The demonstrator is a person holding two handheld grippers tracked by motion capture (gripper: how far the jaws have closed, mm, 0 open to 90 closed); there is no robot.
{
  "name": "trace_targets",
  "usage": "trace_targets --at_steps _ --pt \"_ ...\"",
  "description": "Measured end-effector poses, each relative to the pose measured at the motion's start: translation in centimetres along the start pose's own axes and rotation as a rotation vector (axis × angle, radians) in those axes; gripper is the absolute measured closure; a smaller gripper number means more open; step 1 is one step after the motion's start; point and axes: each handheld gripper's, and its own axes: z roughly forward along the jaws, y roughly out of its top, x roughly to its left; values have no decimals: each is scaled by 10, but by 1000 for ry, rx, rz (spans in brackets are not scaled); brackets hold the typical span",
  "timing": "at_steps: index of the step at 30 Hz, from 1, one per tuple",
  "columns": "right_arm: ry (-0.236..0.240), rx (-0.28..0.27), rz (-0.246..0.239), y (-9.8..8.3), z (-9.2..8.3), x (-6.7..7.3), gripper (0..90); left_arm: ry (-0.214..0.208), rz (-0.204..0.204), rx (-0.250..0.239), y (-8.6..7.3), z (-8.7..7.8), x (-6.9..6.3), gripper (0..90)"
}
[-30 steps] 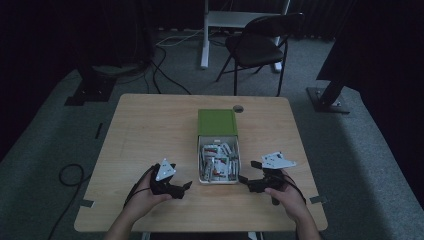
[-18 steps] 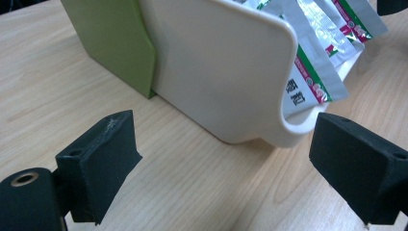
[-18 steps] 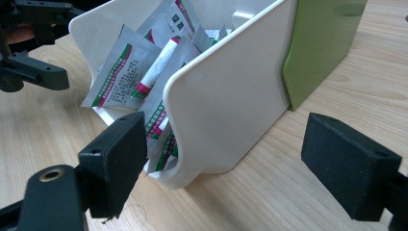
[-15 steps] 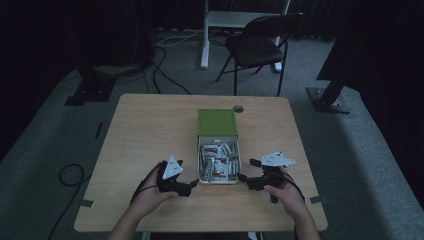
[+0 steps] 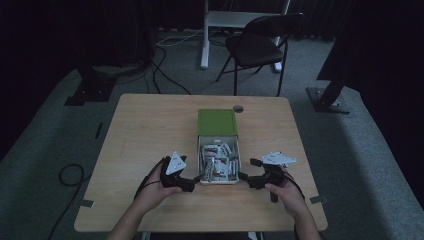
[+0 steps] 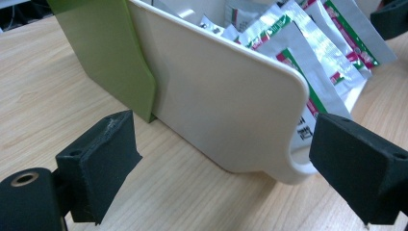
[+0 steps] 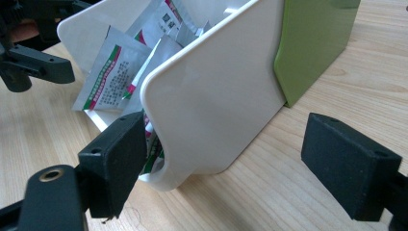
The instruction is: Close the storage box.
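Wooden worktop (image 5: 150, 125): we note the drawer (image 5: 218, 160) of sachets (image 5: 215, 162) between left tongs (image 5: 197, 179) and right tongs (image 5: 245, 177), both wide, gripping nothing.

Dim high view, bright sharp close-ups

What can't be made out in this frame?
- High view: print on the packets is too small and dim to read.
- Left gripper view: the white drawer wall hides most packets.
- High view: the green sleeve covers the drawer's back part.
- High view: the small round thing is too small to identify.
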Motion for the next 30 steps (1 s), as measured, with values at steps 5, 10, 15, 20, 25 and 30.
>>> trace_targets --at_steps 5,10,15,20,25,30 --pt "-1 -3 12 1 1 -2 160 15 8 -7 2 3 1 102" --pt "2 -9 17 3 2 -3 151 21 5 -8 4 5 2 102" --pt "4 -5 14 4 2 -4 141 27 3 -13 5 5 4 102" --pt "4 -1 6 6 3 -4 141 26 5 -11 5 6 5 102" --pt "-5 -3 -2 8 4 -6 141 31 5 -16 7 8 6 101" --pt "-10 -3 6 9 5 -7 141 35 14 -11 9 9 8 102"
